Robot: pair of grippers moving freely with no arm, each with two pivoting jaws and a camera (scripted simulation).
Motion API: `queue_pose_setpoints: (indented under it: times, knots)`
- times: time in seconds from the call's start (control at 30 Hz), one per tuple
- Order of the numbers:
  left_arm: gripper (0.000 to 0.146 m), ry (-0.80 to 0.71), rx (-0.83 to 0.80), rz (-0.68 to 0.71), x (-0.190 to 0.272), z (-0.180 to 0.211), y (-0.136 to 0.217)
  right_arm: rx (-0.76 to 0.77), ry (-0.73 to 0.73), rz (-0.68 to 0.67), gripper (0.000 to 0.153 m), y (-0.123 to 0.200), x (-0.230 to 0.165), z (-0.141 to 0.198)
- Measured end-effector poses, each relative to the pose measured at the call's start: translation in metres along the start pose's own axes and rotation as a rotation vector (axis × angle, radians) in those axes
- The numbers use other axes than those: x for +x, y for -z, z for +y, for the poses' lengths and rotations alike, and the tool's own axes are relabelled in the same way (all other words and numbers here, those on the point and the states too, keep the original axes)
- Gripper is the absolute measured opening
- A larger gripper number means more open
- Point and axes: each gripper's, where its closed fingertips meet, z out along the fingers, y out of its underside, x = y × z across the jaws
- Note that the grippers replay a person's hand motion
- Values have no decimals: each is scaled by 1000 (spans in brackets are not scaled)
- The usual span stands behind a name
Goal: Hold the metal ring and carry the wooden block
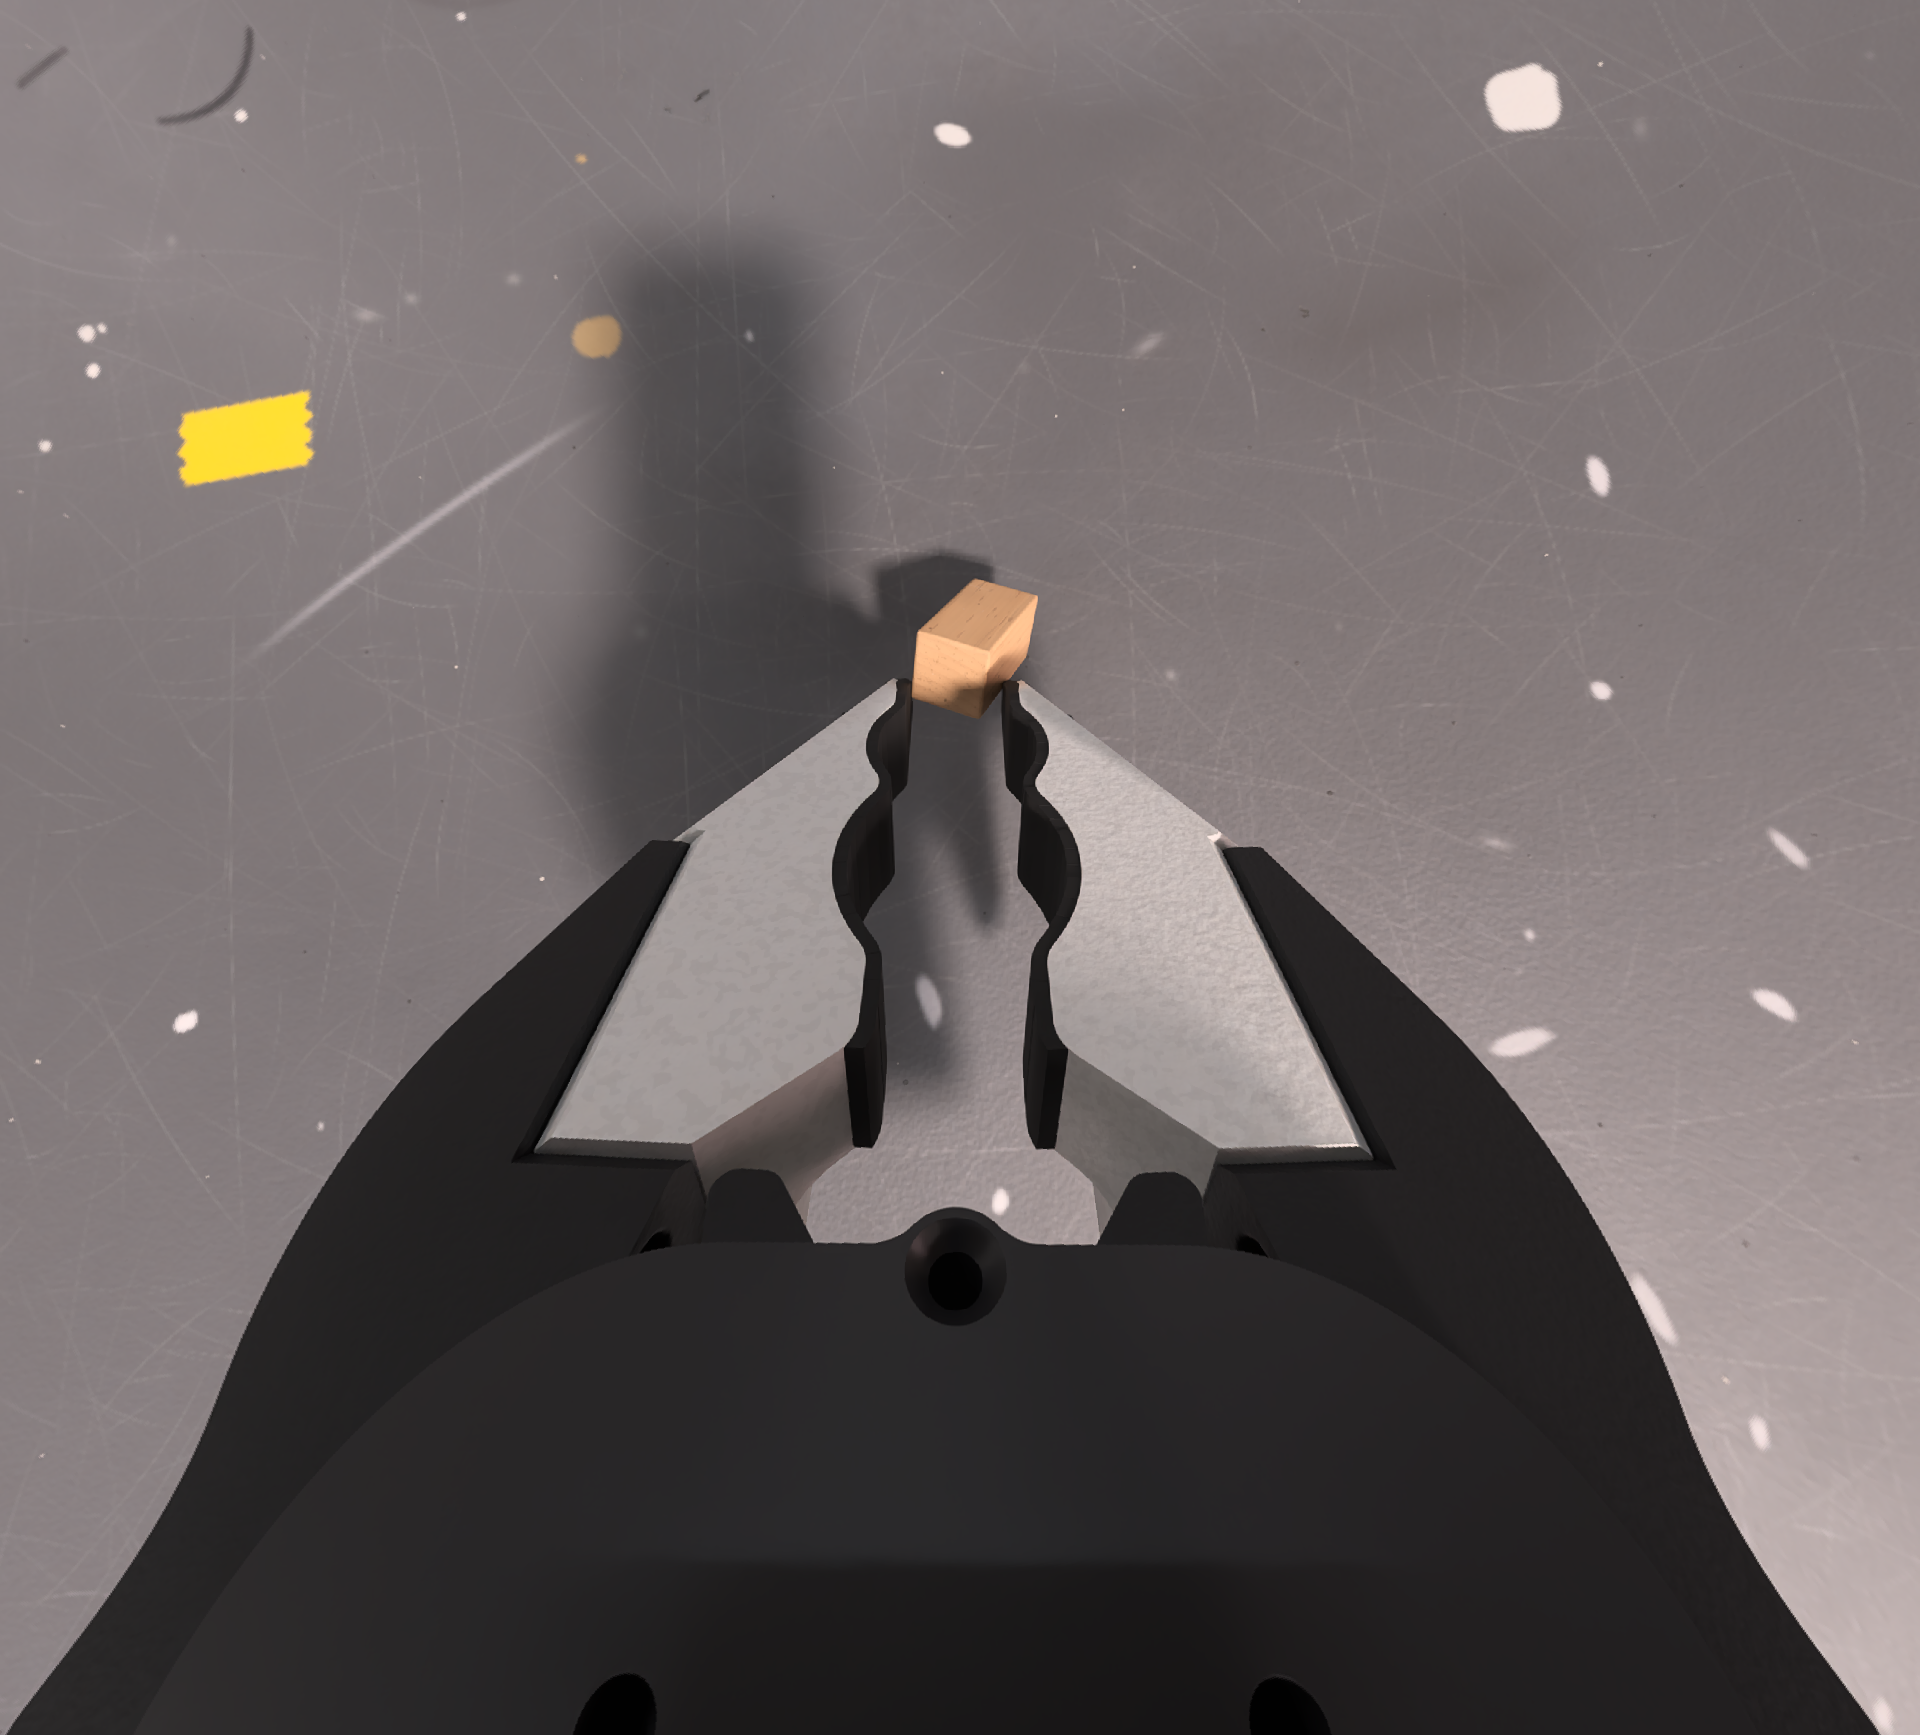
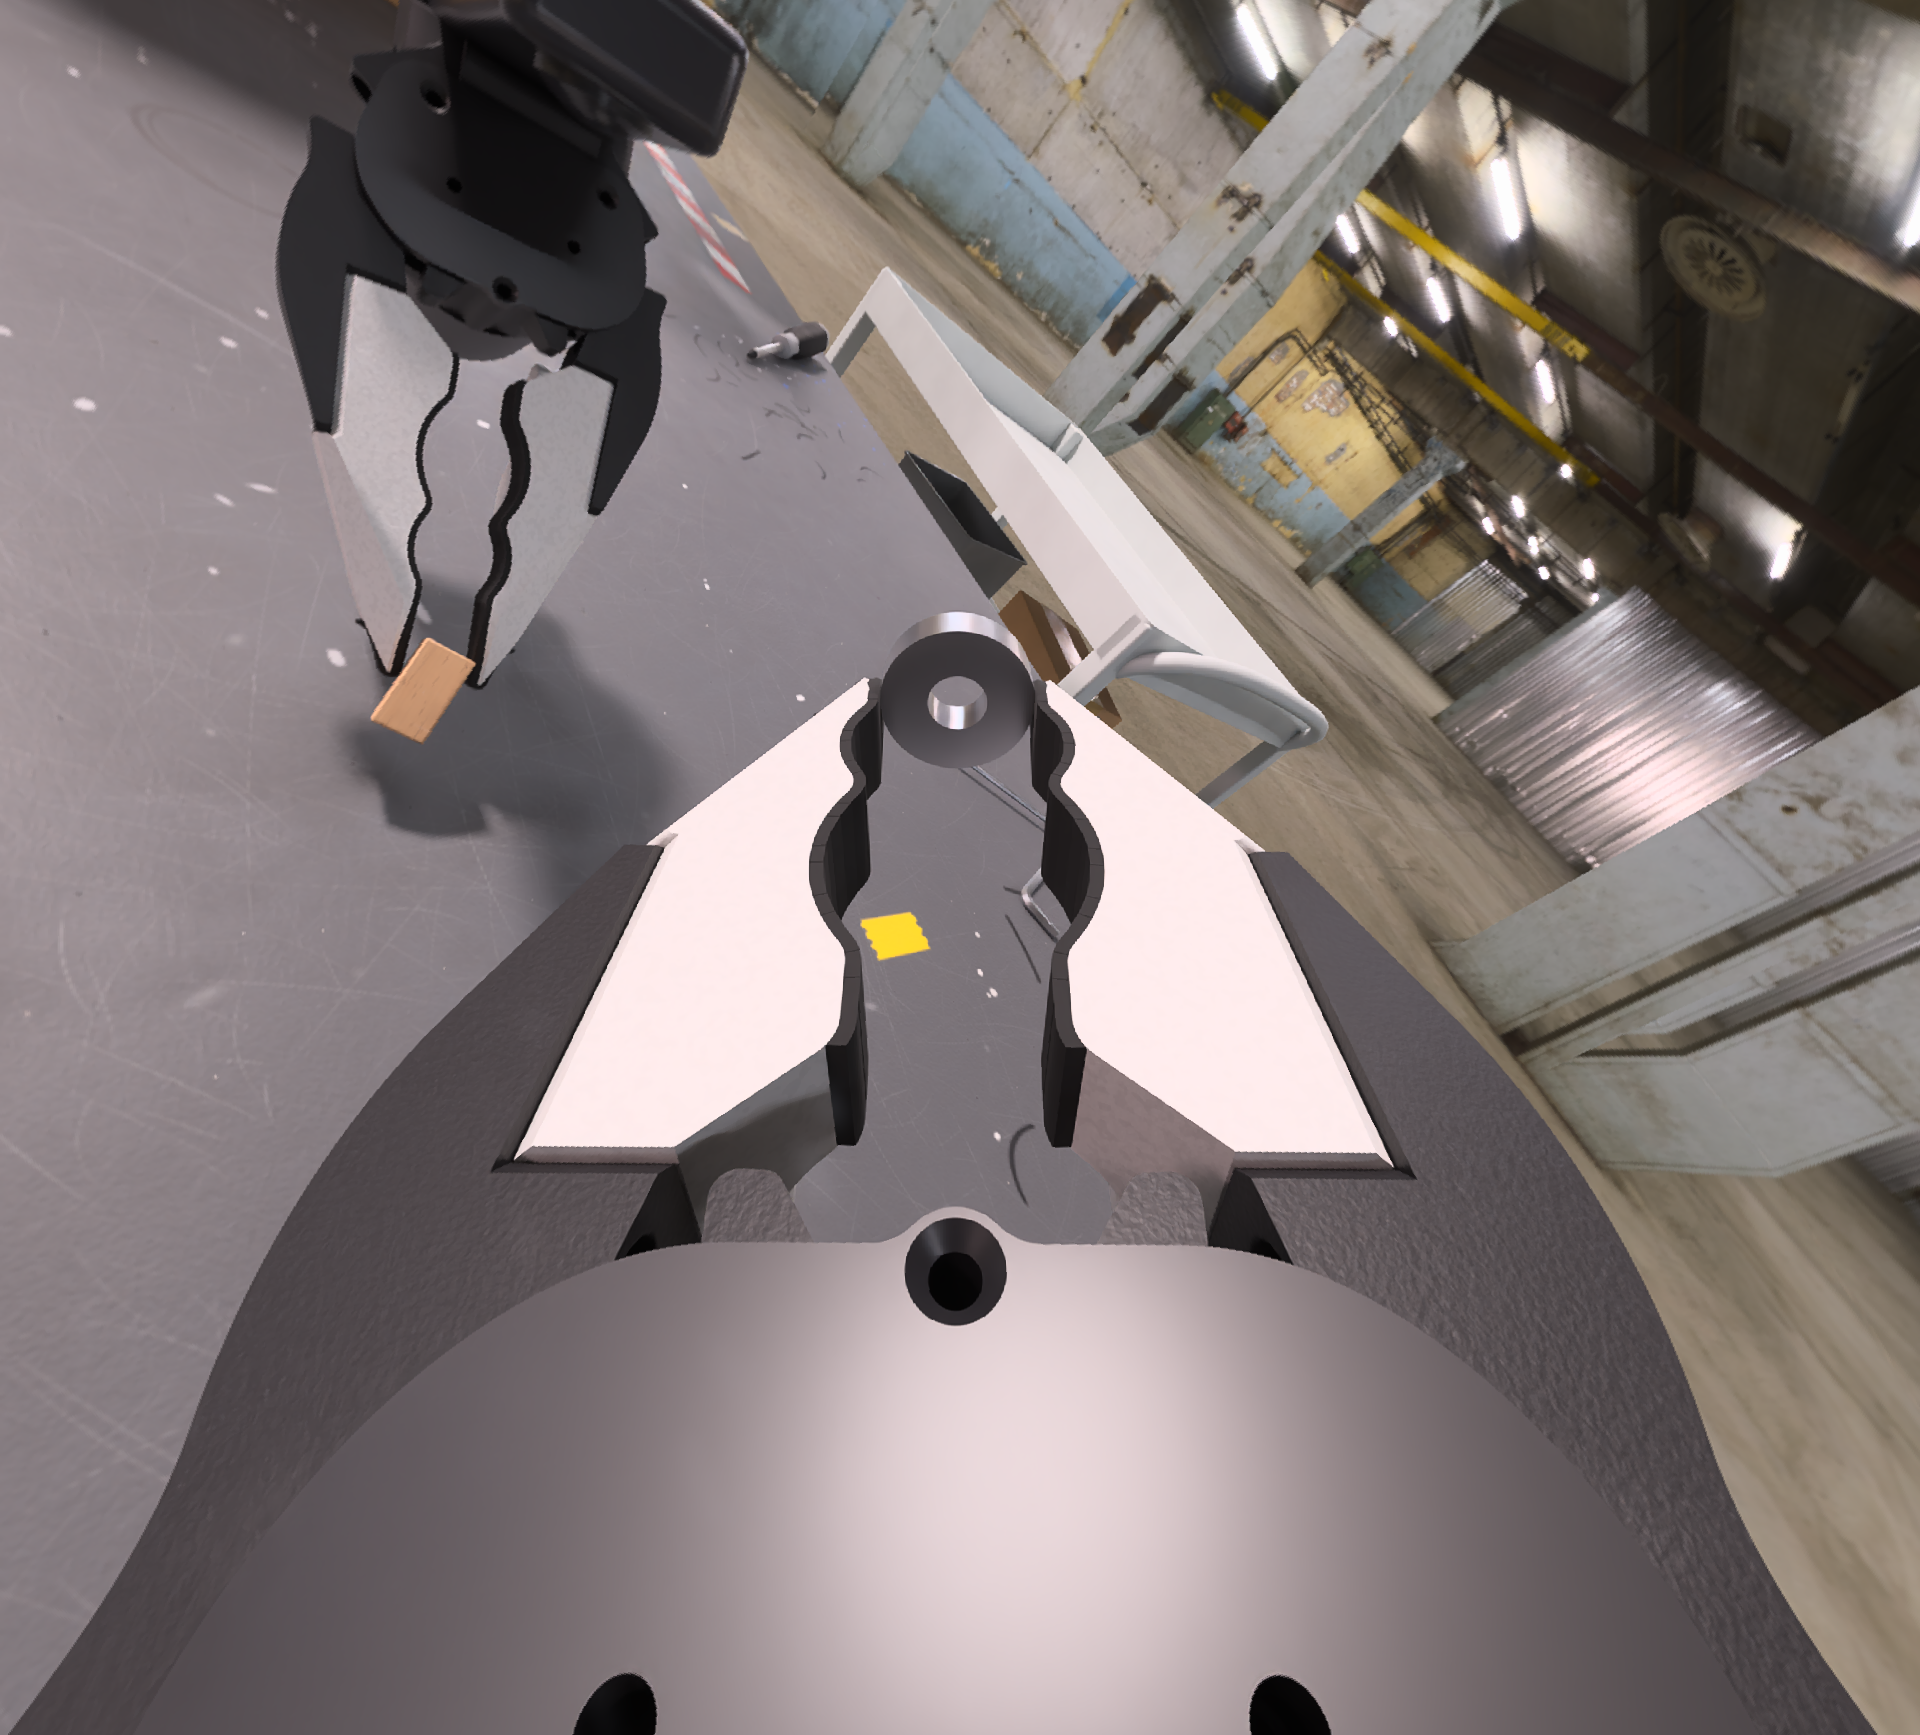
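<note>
Left gripper is clamped on the wooden block, pinching it at the very fingertips; block sits tilted, most of it sticking out past the tips, clear of the grey tabletop with its shadow on the surface below. From the right wrist view the same left gripper points down at the table, block hanging skewed from its tips, one corner lowest, above its shadow. Right gripper is clamped on the metal ring, held at the tips with the flat face and centre hole turned toward the camera; fingers touch its left and right sides. Ring is off the table, near the table's edge in view. The two grippers are well apart, left one farther off to the upper left. Tabletop is scratched and flecked with white specks; yellow tape piece lies flat on it, also visible between the right gripper's fingers. Small black tool lies near the far table edge. White bench stands just beyond that edge, with a black bin against it.
</note>
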Motion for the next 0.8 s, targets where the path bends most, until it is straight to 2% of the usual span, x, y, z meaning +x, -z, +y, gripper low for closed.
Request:
queue_pose_setpoints:
  times: [0.2, 0.43, 0.63, 0.8]
  knots:
    - [17, -86, 102, -57, 2, -11, 3, -43, 94, -19, 28, -4, -10, 5]
    - [17, -78, 326, -79, 4, -43, 27, -94, 189, -26, 28, -8, -17, 17]
    - [17, -68, 379, -107, 1, -46, 33, -116, 242, -31, 28, -10, -22, 21]
    - [17, -57, 410, -50, 9, -64, 45, -106, 253, -34, 28, -11, -23, 20]
